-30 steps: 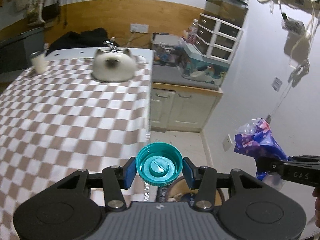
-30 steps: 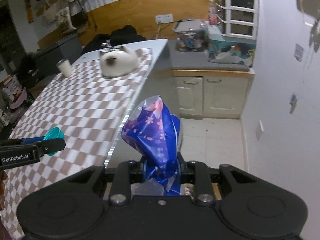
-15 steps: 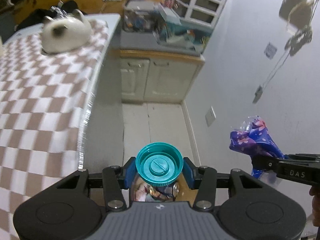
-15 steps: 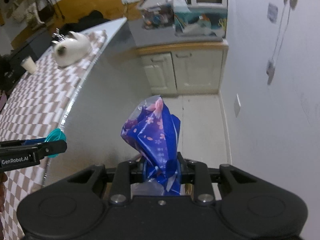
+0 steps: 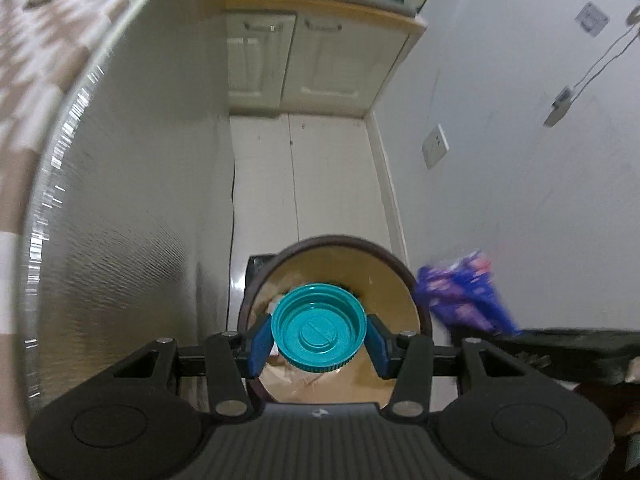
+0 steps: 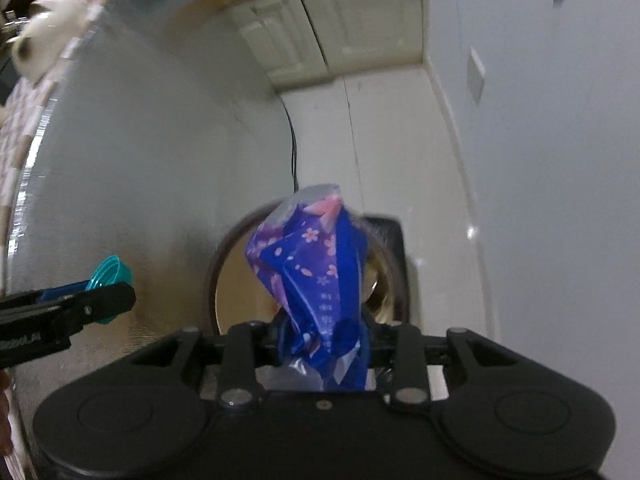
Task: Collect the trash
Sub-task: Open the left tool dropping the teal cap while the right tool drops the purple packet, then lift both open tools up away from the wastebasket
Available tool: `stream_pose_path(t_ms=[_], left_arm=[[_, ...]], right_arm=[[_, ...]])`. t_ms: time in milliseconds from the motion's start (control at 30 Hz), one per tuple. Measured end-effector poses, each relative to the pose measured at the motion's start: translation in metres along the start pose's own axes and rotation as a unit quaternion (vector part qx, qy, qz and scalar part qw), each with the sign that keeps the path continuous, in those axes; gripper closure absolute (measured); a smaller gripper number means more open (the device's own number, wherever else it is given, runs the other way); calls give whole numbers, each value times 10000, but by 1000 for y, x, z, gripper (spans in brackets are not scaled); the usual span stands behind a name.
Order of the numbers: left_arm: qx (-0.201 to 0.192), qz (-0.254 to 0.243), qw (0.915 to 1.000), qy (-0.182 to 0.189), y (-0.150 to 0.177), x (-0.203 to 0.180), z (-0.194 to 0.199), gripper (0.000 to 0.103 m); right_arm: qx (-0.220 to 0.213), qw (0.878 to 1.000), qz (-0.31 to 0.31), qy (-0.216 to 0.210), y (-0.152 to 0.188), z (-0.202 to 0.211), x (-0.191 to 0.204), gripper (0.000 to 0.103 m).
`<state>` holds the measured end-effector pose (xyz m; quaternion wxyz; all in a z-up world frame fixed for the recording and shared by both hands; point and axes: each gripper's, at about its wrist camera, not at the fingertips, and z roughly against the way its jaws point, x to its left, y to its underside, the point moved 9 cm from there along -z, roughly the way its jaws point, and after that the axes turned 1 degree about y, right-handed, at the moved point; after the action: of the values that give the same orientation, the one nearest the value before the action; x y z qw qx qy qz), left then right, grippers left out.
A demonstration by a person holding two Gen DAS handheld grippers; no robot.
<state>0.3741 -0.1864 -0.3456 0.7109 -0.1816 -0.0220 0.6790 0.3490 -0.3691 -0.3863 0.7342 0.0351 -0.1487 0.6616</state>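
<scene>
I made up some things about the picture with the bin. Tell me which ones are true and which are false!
1. The left gripper holds a teal lid. True.
2. The lid is red. False: it is teal.
3. The right gripper has a blue flowery wrapper between its jaws. True; the jaws are opening.
4. The bin below the grippers is square and has its cover on. False: it is round and open, with rubbish inside.
5. Both grippers are over the checkered table. False: they hang above the bin on the floor.
</scene>
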Motion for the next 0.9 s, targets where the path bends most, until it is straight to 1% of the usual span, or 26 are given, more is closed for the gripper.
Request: stream_pose_path(t_ms=[133, 167, 200, 233, 300, 400, 533, 600, 700, 733, 767, 800, 833, 900], left_arm=[[230, 16, 9997, 56, 3, 4, -29, 53], [284, 3, 9996, 73, 4, 4, -36, 53], [336, -16, 9994, 83, 5, 4, -41, 53], [391, -40, 9992, 85, 7, 5, -46, 53], [478, -53, 9988, 96, 9, 6, -54, 53], [580, -26, 9982, 119, 8, 6, -66, 53], [673, -34, 9976, 179, 4, 3, -81, 53], [676, -75, 9975, 190, -1, 0, -88, 53], [569, -67, 9982, 194, -12, -2, -96, 53], [529, -63, 9984, 187, -14, -1, -99, 50], [525, -55, 9985, 161, -16, -1, -102, 44], [533, -48, 9985, 98, -18, 0, -106, 26], [529, -58, 9986, 37, -19, 1, -108, 19], [581, -123, 9982, -34, -18, 3, -112, 19]], right_arm=[[456, 9987, -228, -85, 20, -51, 3, 61], [556, 9982, -234, -53, 25, -61, 3, 57], [650, 9976, -231, -16, 29, -70, 4, 51], [738, 9970, -232, 2, 34, -77, 4, 47], [852, 9961, -241, -9, 41, -87, 5, 32], [910, 9955, -228, -93, 46, -93, 5, 27], [890, 9958, -226, -61, 44, -96, -2, 24], [880, 9959, -209, -18, 44, -95, -6, 24], [840, 9964, -102, 22, 37, -92, -9, 22], [816, 9967, -49, 28, 35, -90, -11, 22], [791, 9969, 8, 34, 32, -89, -12, 22], [771, 9970, 51, 41, 29, -87, -15, 21], [743, 9972, 95, 47, 27, -86, -15, 21], [721, 9973, 152, 40, 25, -85, -16, 21]])
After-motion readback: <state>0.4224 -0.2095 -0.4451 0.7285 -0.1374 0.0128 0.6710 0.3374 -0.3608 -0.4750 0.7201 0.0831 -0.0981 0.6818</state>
